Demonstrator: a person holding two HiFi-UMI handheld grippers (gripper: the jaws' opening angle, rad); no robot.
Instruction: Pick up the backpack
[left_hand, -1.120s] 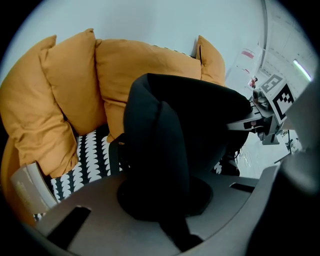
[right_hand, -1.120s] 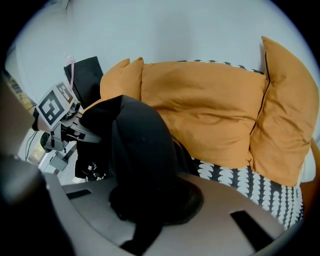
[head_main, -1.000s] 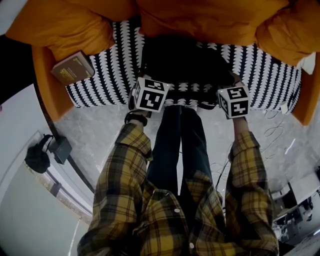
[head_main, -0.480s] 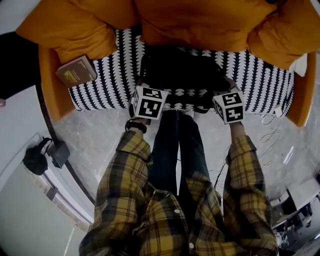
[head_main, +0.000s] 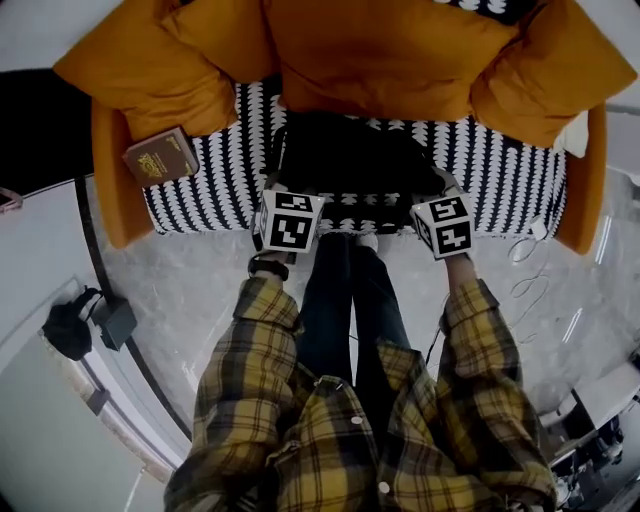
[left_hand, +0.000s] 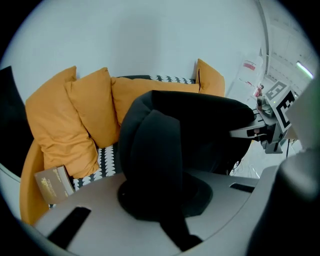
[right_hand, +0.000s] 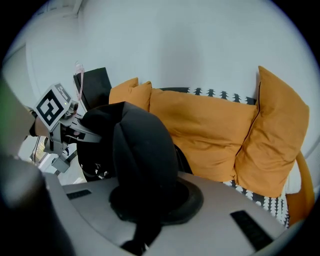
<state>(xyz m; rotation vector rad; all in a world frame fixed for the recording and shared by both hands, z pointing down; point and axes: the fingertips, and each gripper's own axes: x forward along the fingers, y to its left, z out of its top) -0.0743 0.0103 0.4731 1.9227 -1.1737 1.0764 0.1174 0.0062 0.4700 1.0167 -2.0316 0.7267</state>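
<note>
Clerk: Since both claws are yours, enter them first.

Holder: Item one, left gripper (head_main: 282, 195): jaws closed hard on a thick padded black strap (left_hand: 150, 160) of the backpack (head_main: 350, 160). Item two, right gripper (head_main: 432, 195): jaws clamped the same way on a second strap (right_hand: 142, 160) at the pack's other side. I judge both to be shoulder straps, going by the padding. Nothing else is in either claw.

Clerk: Location of the pack?

Holder: Backpack, black, one. It is slung between my two claws, just ahead of my legs, over the front edge of the sofa seat (head_main: 210, 170), the black-and-white patterned one. Orange cushions (head_main: 390, 50) stand behind it. Its underside is hidden, so I cannot tell whether it touches the seat.

Clerk: Other stock?

Holder: Book (head_main: 160, 157), brown, one, at the seat's left end beside a cushion and well apart from the pack.

Clerk: Progress?

Holder: Done, as I read it: the reach and both grips. Judged under way: the lift, as the pack's bulk looks carried by the straps. Left to do: bring it plainly clear of the sofa, with both sides kept level so it does not swing.
</note>
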